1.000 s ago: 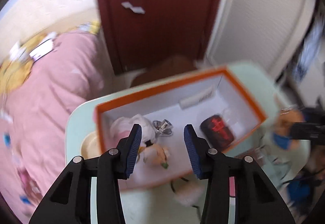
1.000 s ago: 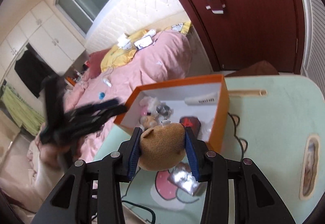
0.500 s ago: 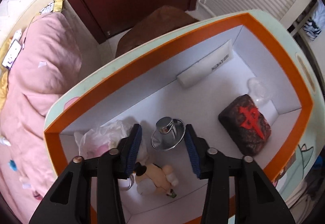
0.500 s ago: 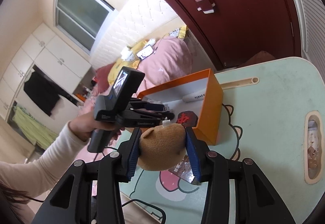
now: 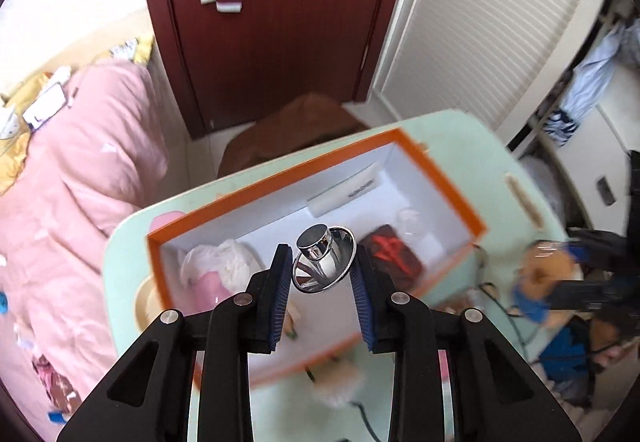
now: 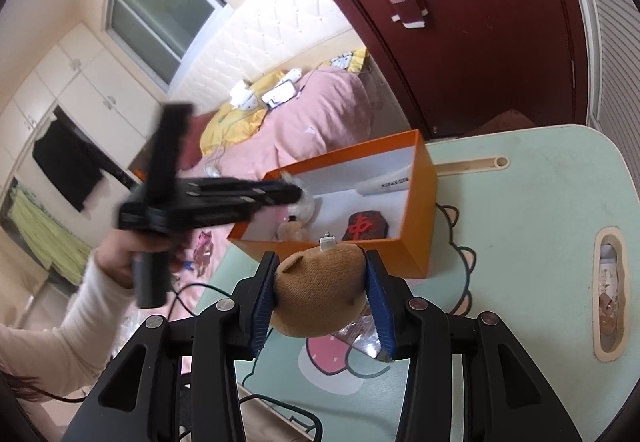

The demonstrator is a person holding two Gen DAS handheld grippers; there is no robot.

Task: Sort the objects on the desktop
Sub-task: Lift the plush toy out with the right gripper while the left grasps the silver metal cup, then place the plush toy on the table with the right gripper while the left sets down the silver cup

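Tabletop (image 6: pixel 540 226) was pale green with cartoon print, next to a bed (image 5: pixel 68 177) under a pink cover. Orange box (image 5: pixel 452 197), white inside, sat on the tabletop near its bed-side edge; in the right wrist view it was just past the right gripper's fingertips. Inside the box: white tube (image 5: pixel 344 193) against the far wall, dark block with a red character (image 6: pixel 366 226) on the floor, white-and-pink soft bundle (image 5: pixel 224 262) at the bed-side end, small figurine (image 6: pixel 292 230) near the front wall. Left gripper (image 5: pixel 322 270) was narrowed down onto a shiny chrome funnel-shaped metal piece (image 5: pixel 324 260), blue pads pressing its rim from both sides, flat cap pointing toward the camera; the piece sat between the fingertips, above the box interior, clear of the box floor. Left-view frame was motion-blurred. Right gripper (image 6: pixel 320 290) was partly closed on a brown plush toy (image 6: pixel 320 292), pads squeezing both flanks, toy's small white tag up top; it hung over the tabletop just in front of the box's near wall, outside the box. A crumpled foil wrapper (image 6: pixel 362 334) lay on the tabletop below the plush. Person's hand (image 6: pixel 120 258) in a cream sleeve gripped the left gripper's handle over the bed side of the box.
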